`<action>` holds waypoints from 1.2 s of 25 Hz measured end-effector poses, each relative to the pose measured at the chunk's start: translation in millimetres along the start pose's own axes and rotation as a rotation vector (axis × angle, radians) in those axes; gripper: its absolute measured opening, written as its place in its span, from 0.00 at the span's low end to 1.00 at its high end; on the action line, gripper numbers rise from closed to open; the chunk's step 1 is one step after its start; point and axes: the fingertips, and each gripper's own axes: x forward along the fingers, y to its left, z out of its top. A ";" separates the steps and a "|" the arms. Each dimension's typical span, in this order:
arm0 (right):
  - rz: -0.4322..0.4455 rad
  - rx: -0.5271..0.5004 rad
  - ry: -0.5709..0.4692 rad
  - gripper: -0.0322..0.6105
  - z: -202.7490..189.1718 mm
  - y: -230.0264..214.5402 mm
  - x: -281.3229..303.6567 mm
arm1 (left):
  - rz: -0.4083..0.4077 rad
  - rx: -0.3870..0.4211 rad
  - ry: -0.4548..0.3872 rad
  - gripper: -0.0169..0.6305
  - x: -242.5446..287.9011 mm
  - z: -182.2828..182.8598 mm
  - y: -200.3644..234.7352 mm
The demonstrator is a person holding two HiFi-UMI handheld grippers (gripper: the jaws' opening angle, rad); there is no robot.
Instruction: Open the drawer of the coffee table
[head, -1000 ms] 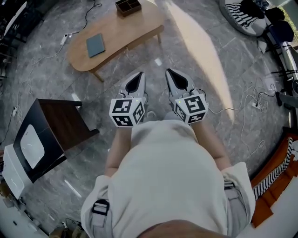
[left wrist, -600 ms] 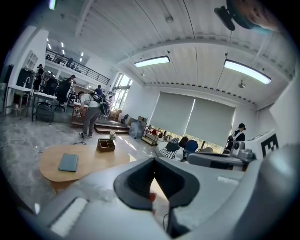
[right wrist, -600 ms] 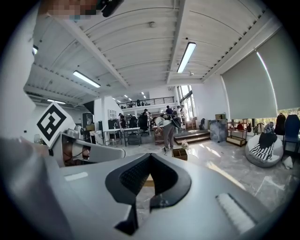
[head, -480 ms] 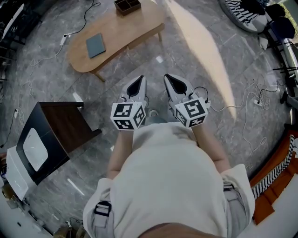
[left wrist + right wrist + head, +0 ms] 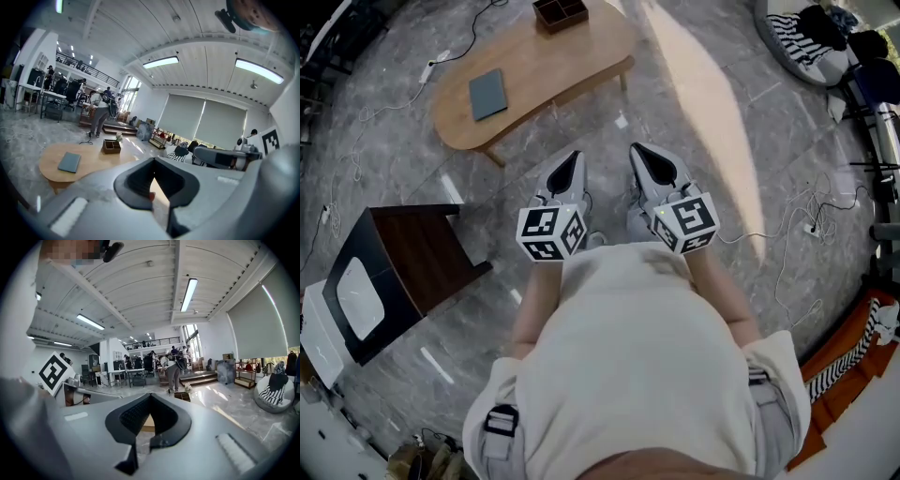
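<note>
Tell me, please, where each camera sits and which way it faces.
Head view: on the person's head, looking steeply down at the coffee table; torso, left gripper and right gripper show.
Left gripper view: on the left gripper, facing the table; its shut jaws and the right gripper show.
Right gripper view: on the right gripper, facing a standing person; its shut jaws and the left gripper show.
Shared: head and left gripper views show the book and box.
</note>
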 end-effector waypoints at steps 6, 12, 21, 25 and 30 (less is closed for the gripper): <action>0.074 -0.020 0.026 0.05 9.4 -47.9 41.7 | 0.072 -0.048 -0.026 0.03 46.9 18.2 17.2; 0.150 -0.024 0.042 0.05 19.7 -90.4 74.8 | 0.161 -0.069 -0.030 0.03 89.8 35.1 34.6; 0.238 -0.049 0.041 0.05 35.9 -158.8 122.1 | 0.274 -0.091 -0.062 0.03 150.6 54.5 45.8; 0.293 -0.059 0.047 0.05 36.0 -182.6 141.6 | 0.323 -0.107 -0.076 0.03 172.2 55.9 51.6; 0.343 -0.057 0.084 0.05 23.1 -208.1 156.5 | 0.404 -0.149 -0.104 0.03 186.5 46.2 60.9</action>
